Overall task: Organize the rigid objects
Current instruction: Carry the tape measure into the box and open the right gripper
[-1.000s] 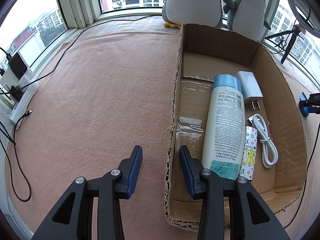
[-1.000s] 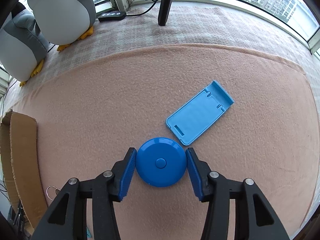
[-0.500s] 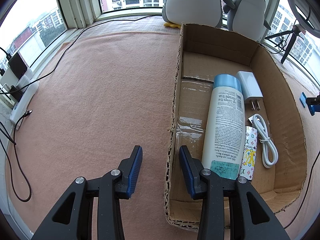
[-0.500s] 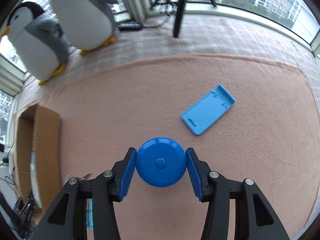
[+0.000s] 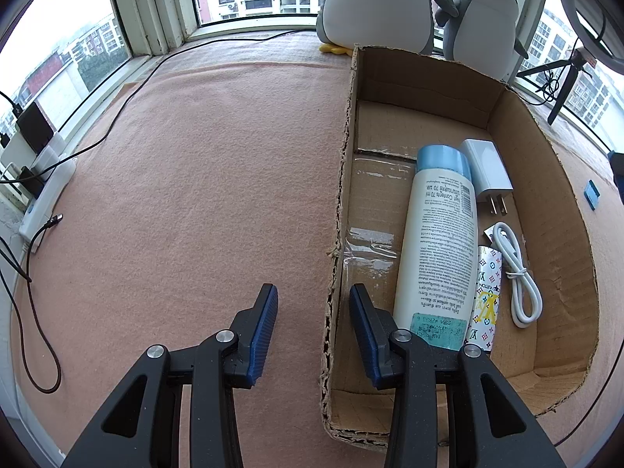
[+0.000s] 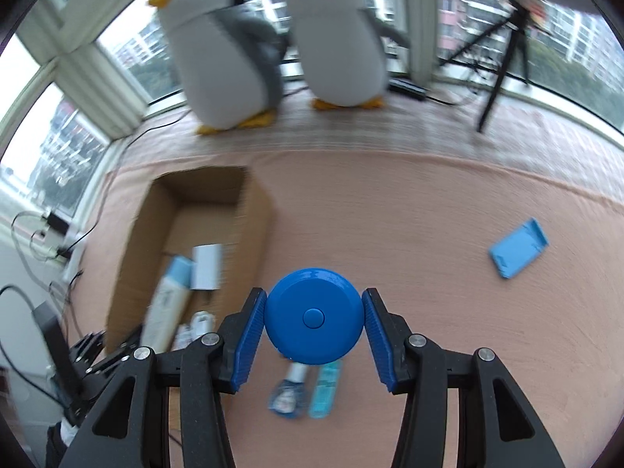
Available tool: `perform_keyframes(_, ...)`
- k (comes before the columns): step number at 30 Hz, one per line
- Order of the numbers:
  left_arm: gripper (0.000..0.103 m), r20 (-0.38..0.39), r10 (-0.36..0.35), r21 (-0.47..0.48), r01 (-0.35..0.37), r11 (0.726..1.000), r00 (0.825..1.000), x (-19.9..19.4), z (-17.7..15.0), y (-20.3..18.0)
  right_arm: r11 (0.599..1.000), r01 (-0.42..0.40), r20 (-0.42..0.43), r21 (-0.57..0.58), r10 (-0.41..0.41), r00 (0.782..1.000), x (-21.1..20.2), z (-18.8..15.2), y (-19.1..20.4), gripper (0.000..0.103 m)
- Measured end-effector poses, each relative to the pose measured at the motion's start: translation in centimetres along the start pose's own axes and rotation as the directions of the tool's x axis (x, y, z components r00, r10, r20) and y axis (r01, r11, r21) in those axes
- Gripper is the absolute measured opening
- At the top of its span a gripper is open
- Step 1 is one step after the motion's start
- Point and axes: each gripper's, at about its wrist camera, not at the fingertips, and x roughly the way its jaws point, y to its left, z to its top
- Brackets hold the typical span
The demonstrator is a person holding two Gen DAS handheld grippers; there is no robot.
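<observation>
Right wrist surface: pink felt mat (image 6: 429,210), 2 plush penguins (image 6: 218,58) by windows ahead.
Disc: my right gripper (image 6: 314,321) pinches a round blue disc (image 6: 314,318), glossy, centre button.
Box: cardboard box (image 5: 546,179), my left gripper (image 5: 312,331) spread, straddling its wall.

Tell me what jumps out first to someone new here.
The round blue disc clamped in the right gripper, held above the pink mat. Next, two plush penguins by the windows, and the cardboard box holding a white bottle, charger and cable.
</observation>
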Motion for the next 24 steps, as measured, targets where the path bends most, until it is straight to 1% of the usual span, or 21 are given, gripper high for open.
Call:
perform_keyframes(5, 0.042, 0.000, 0.000, 0.000, 0.000, 1.000, 1.000, 0.0, 0.0, 0.0, 0.997, -0.049, -0.007, -0.061, 0.048, 0.999, 0.6, -0.1, 3.9, 0.046)
perform_keyframes(12, 0.042, 0.000, 0.000, 0.000, 0.000, 1.000, 1.000, 0.0, 0.0, 0.0, 0.987, -0.052, -0.021, -0.154, 0.049, 0.999, 2.1, -0.5, 8.3, 0.046)
perform_keyframes(17, 0.042, 0.000, 0.000, 0.000, 0.000, 1.000, 1.000, 0.0, 0.0, 0.0, 0.981, -0.064, -0.040, -0.185, 0.057, 0.998, 3.1, -1.0, 10.3, 0.046)
perform_keyframes(24, 0.042, 0.000, 0.000, 0.000, 0.000, 1.000, 1.000, 0.0, 0.0, 0.0, 0.978, -0.062, -0.062, -0.200, 0.050, 0.997, 4.6, -1.2, 11.6, 0.046)
